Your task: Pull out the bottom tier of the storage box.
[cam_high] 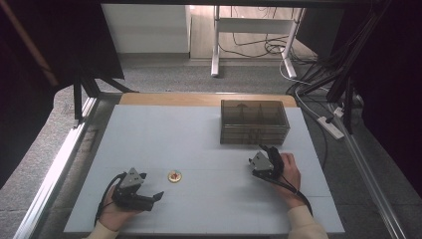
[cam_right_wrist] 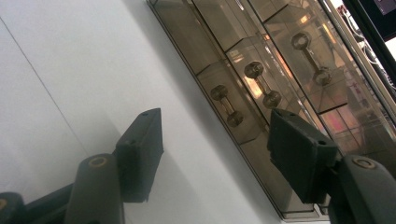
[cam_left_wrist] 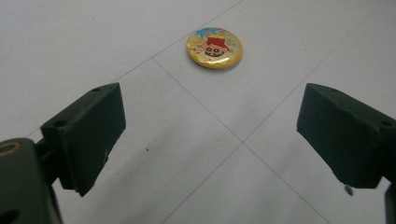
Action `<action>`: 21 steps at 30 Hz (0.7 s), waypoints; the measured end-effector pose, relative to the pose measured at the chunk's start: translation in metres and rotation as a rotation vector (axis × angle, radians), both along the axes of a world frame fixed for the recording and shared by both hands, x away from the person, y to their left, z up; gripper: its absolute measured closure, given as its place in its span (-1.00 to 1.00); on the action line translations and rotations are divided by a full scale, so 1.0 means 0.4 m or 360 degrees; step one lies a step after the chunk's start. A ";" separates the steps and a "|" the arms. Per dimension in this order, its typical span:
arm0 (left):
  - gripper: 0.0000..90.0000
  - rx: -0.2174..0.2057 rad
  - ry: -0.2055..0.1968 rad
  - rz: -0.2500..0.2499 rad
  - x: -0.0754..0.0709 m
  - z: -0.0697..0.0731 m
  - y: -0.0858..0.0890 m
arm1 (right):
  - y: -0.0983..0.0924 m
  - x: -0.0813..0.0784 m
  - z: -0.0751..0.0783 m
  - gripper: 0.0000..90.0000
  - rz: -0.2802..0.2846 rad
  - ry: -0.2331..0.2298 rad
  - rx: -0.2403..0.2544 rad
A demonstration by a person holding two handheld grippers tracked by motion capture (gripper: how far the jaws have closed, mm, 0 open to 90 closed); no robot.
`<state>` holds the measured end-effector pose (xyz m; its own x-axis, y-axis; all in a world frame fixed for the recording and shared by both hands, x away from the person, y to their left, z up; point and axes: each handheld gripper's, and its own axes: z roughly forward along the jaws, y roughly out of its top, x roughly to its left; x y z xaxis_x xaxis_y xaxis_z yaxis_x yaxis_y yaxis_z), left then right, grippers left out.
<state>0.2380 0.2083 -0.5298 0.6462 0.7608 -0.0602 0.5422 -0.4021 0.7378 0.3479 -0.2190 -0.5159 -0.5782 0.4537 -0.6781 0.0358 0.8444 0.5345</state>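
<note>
Just yellow round badge (cartoon face)

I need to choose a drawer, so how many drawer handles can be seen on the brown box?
3 in the right gripper view: lowest handle, middle handle, top handle, stacked on the drawer box. More may be hidden.

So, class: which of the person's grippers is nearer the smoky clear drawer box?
Right. The right gripper sits just in front of the drawer box, jaws open toward its handles. The left gripper is far across the table, near the round badge.
</note>
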 end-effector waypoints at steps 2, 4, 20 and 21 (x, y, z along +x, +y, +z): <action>-0.82 0.0001 0.0001 0.0000 0.000 0.000 0.000 | 0.000 0.001 0.000 -0.15 0.0002 -0.0006 -0.0005; -0.82 0.0002 0.0000 0.0000 0.000 0.000 0.000 | 0.001 0.002 -0.001 -0.13 -0.0003 -0.0020 -0.0002; -0.82 -0.0002 -0.0001 0.0005 0.000 0.001 0.001 | 0.010 0.014 -0.007 -0.08 0.0006 -0.0035 -0.0044; -0.82 -0.0002 -0.0002 0.0005 0.000 0.001 0.001 | 0.011 0.016 -0.008 -0.07 0.0009 -0.0039 -0.0050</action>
<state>0.2378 0.2086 -0.5295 0.6437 0.7629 -0.0607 0.5428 -0.3992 0.7390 0.3543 -0.2145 -0.5190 -0.5636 0.4287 -0.7061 0.0180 0.8610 0.5083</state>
